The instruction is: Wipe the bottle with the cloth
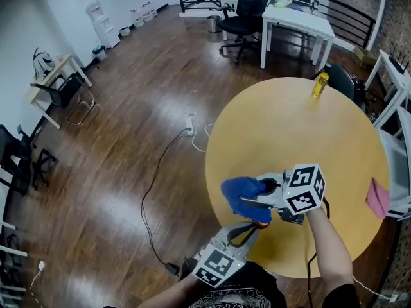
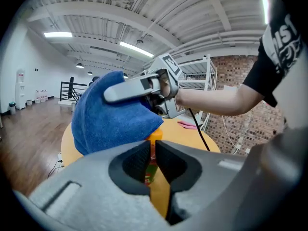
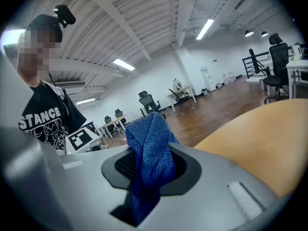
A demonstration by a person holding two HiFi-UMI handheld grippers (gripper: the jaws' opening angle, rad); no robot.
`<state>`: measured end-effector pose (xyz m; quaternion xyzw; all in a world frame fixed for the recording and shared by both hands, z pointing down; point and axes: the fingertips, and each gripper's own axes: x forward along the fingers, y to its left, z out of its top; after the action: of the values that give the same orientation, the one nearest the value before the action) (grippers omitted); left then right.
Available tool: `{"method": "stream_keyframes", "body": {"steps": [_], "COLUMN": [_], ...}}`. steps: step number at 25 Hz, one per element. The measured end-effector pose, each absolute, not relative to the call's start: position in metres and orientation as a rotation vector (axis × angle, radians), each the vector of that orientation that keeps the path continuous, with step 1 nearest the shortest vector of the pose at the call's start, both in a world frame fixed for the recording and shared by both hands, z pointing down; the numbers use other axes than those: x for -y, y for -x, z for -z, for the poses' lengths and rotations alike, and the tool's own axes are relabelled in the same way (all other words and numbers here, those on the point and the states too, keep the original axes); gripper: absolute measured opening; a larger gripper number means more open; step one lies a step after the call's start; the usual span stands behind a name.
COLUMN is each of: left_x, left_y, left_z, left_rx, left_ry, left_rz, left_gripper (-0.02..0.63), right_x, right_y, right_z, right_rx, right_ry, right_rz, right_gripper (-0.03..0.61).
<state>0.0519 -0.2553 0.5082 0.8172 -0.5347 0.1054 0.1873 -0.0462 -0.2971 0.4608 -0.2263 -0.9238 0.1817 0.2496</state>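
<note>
1. Head view:
   - Round yellow worktop (image 1: 289,133) standing on a wooden floor (image 1: 128,140).
   - Right tongs (image 1: 258,196) over the near side of the worktop, reaching left and clenched on the blue cloth (image 1: 241,190).
   - Left tongs (image 1: 252,224) just below them, pointing up toward the cloth from the near edge.
   - Orange part of the bottle (image 1: 262,215) showing at the left tongs' tip, just under the cloth.
   - Second yellow bottle (image 1: 320,84) upright at the far edge and pink cloth (image 1: 377,197) at the right edge, both well apart from the tongs.

2. Left gripper view:
   - Left tongs (image 2: 153,155) drawn nearly together, grasping the bottle (image 2: 154,138).
   - Orange cap and green-and-red label visible in the narrow gap between the jaws.
   - Blue cloth (image 2: 113,117) draped over the bottle's top, touching the cap.
   - One finger (image 2: 137,86) of the right tongs lying across the cloth.
   - Pink cloth (image 2: 188,124) flat on the worktop (image 2: 211,138) beyond.

3. Right gripper view:
   - Right tongs (image 3: 150,166) clenched on the blue cloth (image 3: 151,138).
   - Cloth bunched into a fold rising between the jaws, with the rest hanging below.
   - Worktop (image 3: 260,143) at right.
   - Marker cube (image 3: 83,138) of the left tongs at left, beside the person's black printed T-shirt (image 3: 43,117).
</note>
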Motion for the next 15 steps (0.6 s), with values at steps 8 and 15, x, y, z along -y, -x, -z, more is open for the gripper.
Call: {"method": "stream_keyframes", "body": {"steps": [8, 15], "left_x": [0.255, 0.257], "left_y": [-0.040, -0.044], "left_z": [-0.512, -0.514], "left_rx": [1.555, 1.546], "left_ry": [-2.252, -2.239], "left_rz": [-0.290, -0.293], "left_gripper": [0.028, 0.028], "right_x": [0.294, 0.289], "right_y": [0.061, 0.061], "right_z": [-0.520, -0.556], "right_rx": [2.329, 2.269], "right_ry": [0.678, 0.659], "right_rz": [-0.577, -0.538], "right_gripper": [0.084, 0.084]}}
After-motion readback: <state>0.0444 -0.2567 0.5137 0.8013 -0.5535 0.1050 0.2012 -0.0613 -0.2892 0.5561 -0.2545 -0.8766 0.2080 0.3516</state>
